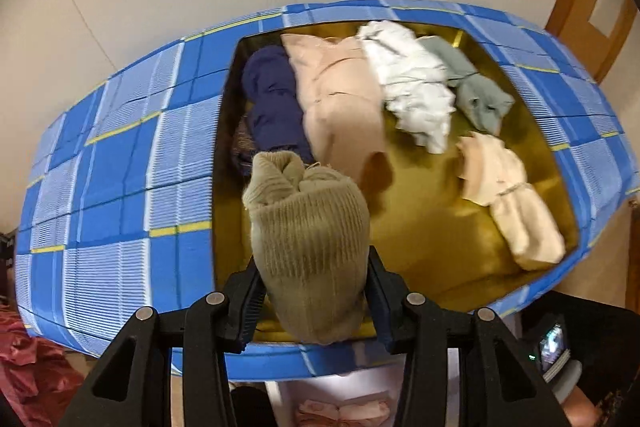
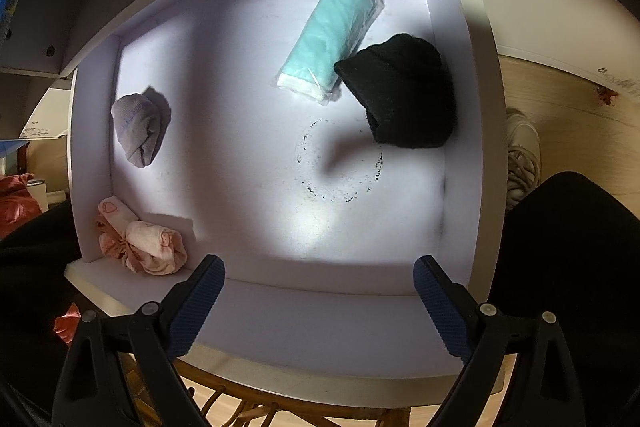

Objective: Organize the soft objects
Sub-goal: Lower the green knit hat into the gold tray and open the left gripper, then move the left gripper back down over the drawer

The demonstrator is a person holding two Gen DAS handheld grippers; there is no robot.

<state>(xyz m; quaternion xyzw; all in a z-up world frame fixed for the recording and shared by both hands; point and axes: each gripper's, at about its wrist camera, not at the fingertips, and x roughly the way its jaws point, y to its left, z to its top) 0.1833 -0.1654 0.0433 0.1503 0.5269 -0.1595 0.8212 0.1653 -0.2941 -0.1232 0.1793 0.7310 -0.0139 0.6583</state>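
1. Right now our left claw (image 1: 316, 301) is clamped on a rolled khaki sock (image 1: 308, 247), its pads pressing both sides of the bundle, which hangs above the near edge of a blue checked box (image 1: 120, 163).
2. Inside that box, on its yellow lining, we see a navy bundle (image 1: 272, 99) at the left, a pink cloth (image 1: 340, 99) just beside it, then a white cloth (image 1: 416, 83) and a grey-green piece (image 1: 476, 91) toward the right.
3. Nearer on the right lies a cream sock (image 1: 508, 199), apart from the others.
4. Our right claw (image 2: 320, 303) stands wide with nothing between its fingers, over a white drawer (image 2: 320, 311).
5. In the drawer we see a black sock roll (image 2: 404, 95) touching a teal cloth in a clear wrapper (image 2: 328, 43) at the far right.
6. At the left side lies a grey sock roll (image 2: 138, 127), and in the near left corner a pink patterned sock roll (image 2: 144, 239), well apart from the black one.
7. Beyond the drawer's right wall a white shoe (image 2: 520, 155) rests on a wooden floor (image 2: 560, 99).
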